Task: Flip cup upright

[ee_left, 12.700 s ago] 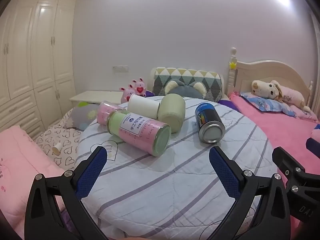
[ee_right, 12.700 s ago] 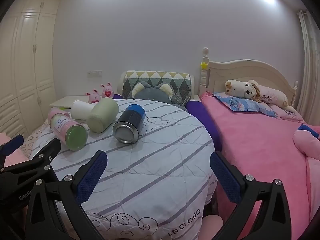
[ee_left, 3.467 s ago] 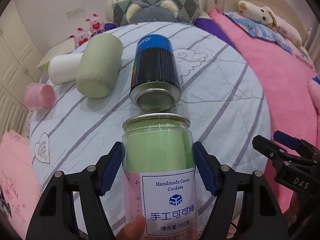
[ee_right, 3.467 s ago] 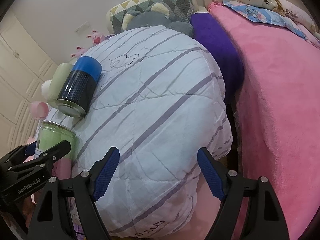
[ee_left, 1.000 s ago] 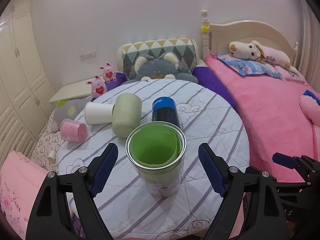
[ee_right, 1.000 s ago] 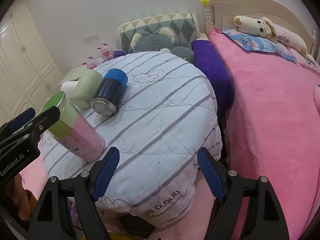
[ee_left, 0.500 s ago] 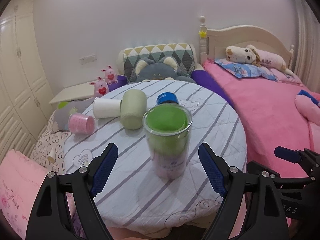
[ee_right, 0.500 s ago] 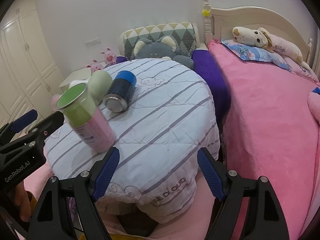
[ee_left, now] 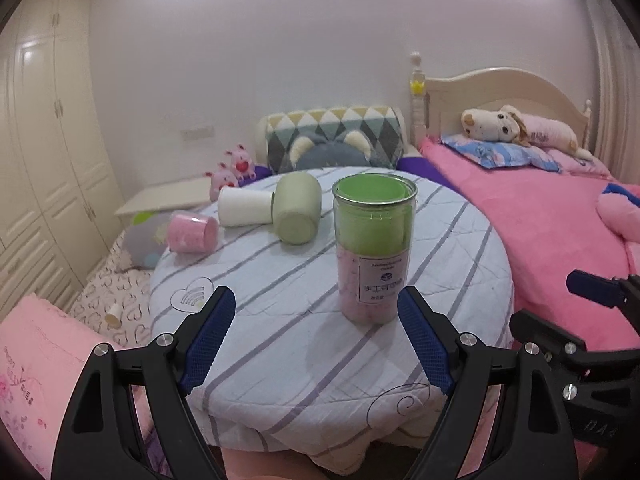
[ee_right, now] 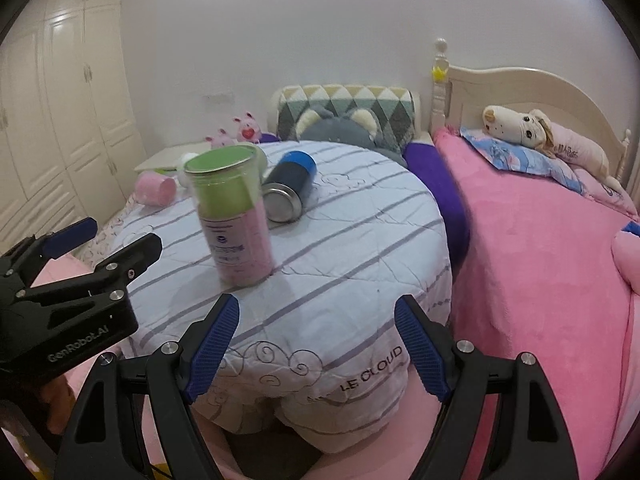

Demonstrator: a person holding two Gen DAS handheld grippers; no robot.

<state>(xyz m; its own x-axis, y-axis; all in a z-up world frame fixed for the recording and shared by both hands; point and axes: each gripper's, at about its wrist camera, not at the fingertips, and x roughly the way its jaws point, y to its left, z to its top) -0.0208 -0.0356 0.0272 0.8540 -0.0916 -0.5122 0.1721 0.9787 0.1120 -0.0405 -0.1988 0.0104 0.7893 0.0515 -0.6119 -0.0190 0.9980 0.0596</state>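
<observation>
The clear cup with a green and pink lining and a white label (ee_left: 374, 248) stands upright on the round striped table (ee_left: 288, 344); it also shows in the right wrist view (ee_right: 232, 216). My left gripper (ee_left: 318, 342) is open and empty, pulled back a little in front of the cup. My right gripper (ee_right: 316, 350) is open and empty at the table's near edge. A blue-capped can (ee_right: 290, 192), a green cup (ee_left: 298, 208), a white cup (ee_left: 244, 206) and a pink cup (ee_left: 192, 232) lie on their sides behind it.
A pink bed (ee_left: 560, 216) with a plush dog (ee_left: 500, 124) stands to the right. A patterned cushion (ee_left: 332, 140) and plush toys (ee_left: 236, 168) lie behind the table. White wardrobes (ee_left: 44, 160) line the left wall. A pink blanket (ee_left: 28, 368) lies at lower left.
My left gripper has drawn back from the upright cup, which stays standing. The right gripper has also pulled back and tilted up.
</observation>
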